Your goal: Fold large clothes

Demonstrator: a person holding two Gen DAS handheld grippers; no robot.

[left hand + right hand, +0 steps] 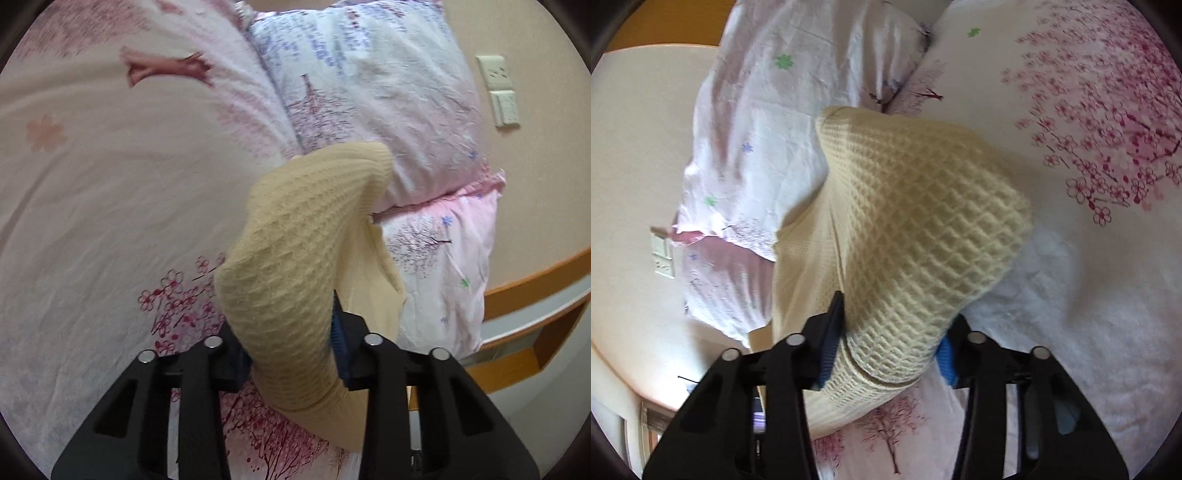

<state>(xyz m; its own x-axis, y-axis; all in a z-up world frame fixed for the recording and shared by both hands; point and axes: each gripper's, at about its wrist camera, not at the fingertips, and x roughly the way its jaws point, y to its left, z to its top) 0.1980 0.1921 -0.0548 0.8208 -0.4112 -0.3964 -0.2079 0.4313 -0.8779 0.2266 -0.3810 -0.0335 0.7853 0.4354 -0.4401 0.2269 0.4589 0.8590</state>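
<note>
Both grippers are doing the same thing here. The left gripper [295, 332] points a bit downward, black frame low in its view, and its two fingers are squeezed in on a thick bunch of the sweater [295, 258]. The blue pad [337, 328] on one finger is pressed right against the knit; the other pad is mostly buried under it. The right gripper [886, 339] also tilts down a little, with a fat fold of the same sweater clamped between its fingers, blue pads [829, 350] showing on both sides and touching the fabric. No hands or sleeves visible in either view, just the grippers.
</note>
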